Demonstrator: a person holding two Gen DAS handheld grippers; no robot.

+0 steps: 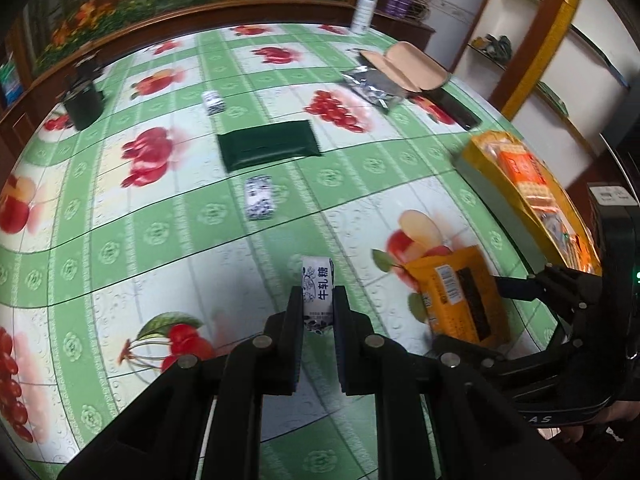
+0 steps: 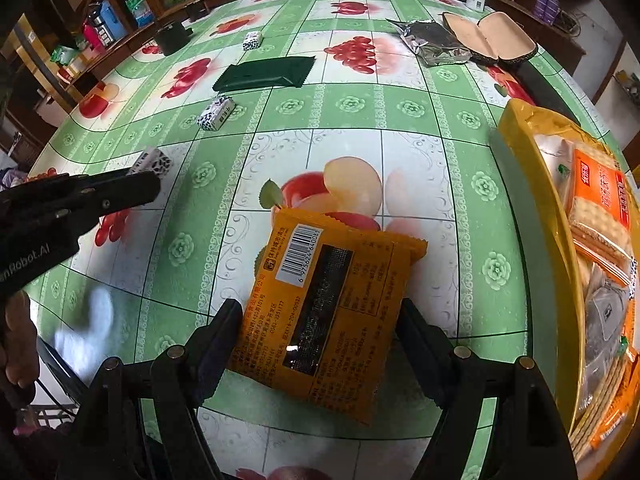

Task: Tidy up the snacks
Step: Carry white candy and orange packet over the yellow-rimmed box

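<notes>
Left tongs (image 1: pixel 318 308) clamped on a small paper-wrapped milk candy (image 1: pixel 317 294), gripped across its narrow sides so the printed face stays up; the grip looks suited to carrying it toward the yellow tray (image 2: pixel 532 184) at the right edge of the table (image 2: pixel 352 128). Right tongs (image 2: pixel 320 320) stand apart around a flat orange snack packet (image 2: pixel 332 300), one finger beside each long edge; whether the pads press on it cannot be told. The packet is glossy film with crimped, saw-toothed ends. The tray, smooth plastic, already holds cracker packs. Still loose on the shiny fruit-printed oilcloth: two more wrapped candies (image 1: pixel 259 197) (image 1: pixel 213 102), a dark green pouch (image 1: pixel 269 145) and a crinkled silver foil bag (image 2: pixel 434 42).
</notes>
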